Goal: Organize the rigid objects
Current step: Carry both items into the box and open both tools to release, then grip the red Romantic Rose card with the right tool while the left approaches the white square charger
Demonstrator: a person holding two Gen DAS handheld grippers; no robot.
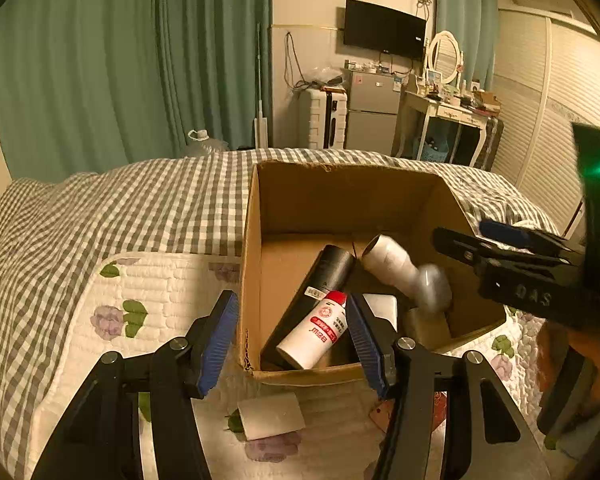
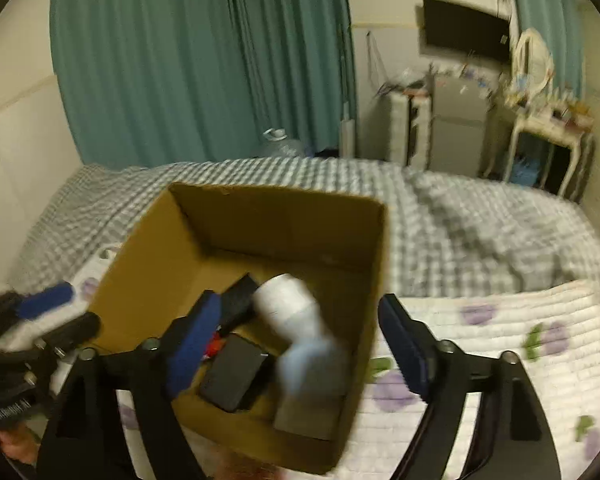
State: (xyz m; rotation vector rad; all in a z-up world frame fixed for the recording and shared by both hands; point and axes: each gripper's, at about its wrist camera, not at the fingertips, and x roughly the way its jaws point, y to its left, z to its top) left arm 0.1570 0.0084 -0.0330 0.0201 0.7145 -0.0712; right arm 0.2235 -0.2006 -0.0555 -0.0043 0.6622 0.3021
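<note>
An open cardboard box (image 1: 256, 216) stands on the bed; it also shows in the right wrist view (image 2: 152, 240). Inside lie a black cylinder (image 1: 332, 272), a white bottle with a red cap and label (image 1: 316, 336), a white bottle with a silver cap (image 1: 400, 268), blurred in the right wrist view (image 2: 296, 320), and a dark flat case (image 2: 232, 376). My left gripper (image 1: 292, 336) is open and empty, its fingers straddling the box's near left wall. My right gripper (image 2: 300, 344) is open over the box, with the white bottle loose between its fingers; it also shows in the left wrist view (image 1: 476, 236).
A white card (image 1: 270, 416) lies on the floral quilt (image 1: 148, 300) in front of the box. Checked bedding (image 1: 140, 208) covers the bed beyond. Green curtains, a small fridge (image 1: 372, 112), a suitcase and a dressing table stand behind the bed.
</note>
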